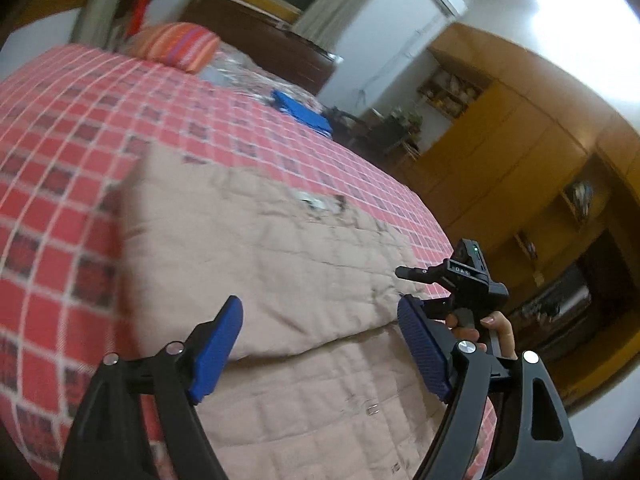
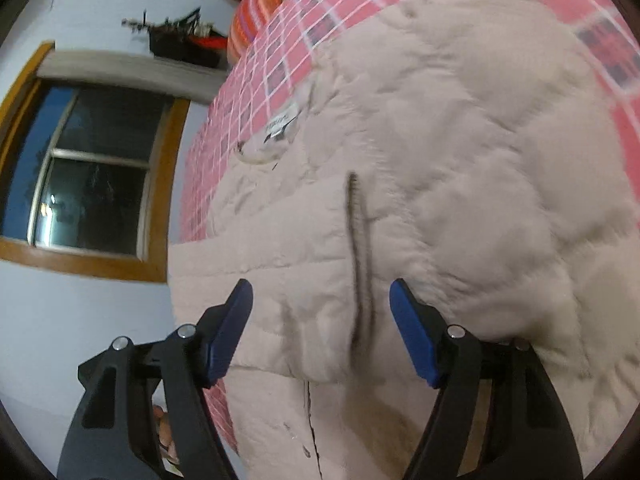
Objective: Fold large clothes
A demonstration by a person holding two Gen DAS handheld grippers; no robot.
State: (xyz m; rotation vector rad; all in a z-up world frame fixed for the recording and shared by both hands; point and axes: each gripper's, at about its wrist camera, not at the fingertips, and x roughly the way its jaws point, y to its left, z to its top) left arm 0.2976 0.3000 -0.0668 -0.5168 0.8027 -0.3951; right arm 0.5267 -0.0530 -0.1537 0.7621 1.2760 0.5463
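I see a large beige quilted jacket (image 1: 272, 248) spread flat on a bed covered with a red-and-pink checked bedspread (image 1: 60, 152). Through the left wrist camera, my left gripper (image 1: 320, 348) hangs over the near part of the jacket with its blue pads (image 1: 216, 348) spread wide apart and nothing between them. A fold line runs across the jacket just past the pads, where one layer lies over another. Near the jacket's far edge I can make out a small white label (image 1: 314, 202).

To the right in that same view, my right gripper (image 1: 416, 292) sits low at the jacket's right edge, and a person's hand (image 1: 488, 332) is wrapped around its handle. Farther up the bed lie an orange striped pillow (image 1: 176, 46) and a folded blue item (image 1: 304, 110), both well apart from the jacket. Yellow wooden cabinets (image 1: 520, 148) line the wall beyond the bed.

The right wrist camera looks along the jacket (image 2: 460, 140) from the other side. The right gripper (image 2: 322, 328) is spread wide here too, its pads empty, hovering just over the puffy fabric. A dark zipper line (image 2: 358, 248) runs between the two fingers toward the collar, where the label (image 2: 282, 122) shows. The bedspread (image 2: 256, 88) appears beyond, and a wood-framed window (image 2: 92, 172) fills the left wall.
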